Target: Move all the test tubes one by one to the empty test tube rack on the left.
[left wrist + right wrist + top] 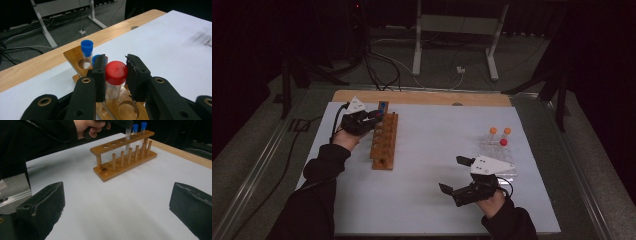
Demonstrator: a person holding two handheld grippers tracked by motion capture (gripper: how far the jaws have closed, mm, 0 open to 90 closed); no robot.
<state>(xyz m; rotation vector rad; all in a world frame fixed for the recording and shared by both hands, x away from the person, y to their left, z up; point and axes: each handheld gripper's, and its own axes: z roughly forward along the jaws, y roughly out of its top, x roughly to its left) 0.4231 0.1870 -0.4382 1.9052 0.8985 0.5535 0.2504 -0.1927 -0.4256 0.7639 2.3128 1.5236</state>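
A wooden tube rack (384, 140) stands left of centre on the white table cover. My left gripper (374, 116) hovers over its far end. In the left gripper view its jaws (115, 65) are shut on the red cap of a clear tube (116, 72), whose lower part sits in a rack hole (112, 100). Two blue-capped tubes (87, 47) stand in the holes just beyond. My right gripper (454, 175) rests near the front right, open and holding nothing. The right gripper view (117, 205) looks at the rack (125, 162) from its near end.
A clear plastic holder (499, 150) with orange- and red-capped tubes stands at the right, just beyond my right gripper. Several rack holes (113, 144) toward the near end hold nothing. The wooden table edge (422, 97) runs along the back, with cables and a stand on the floor behind.
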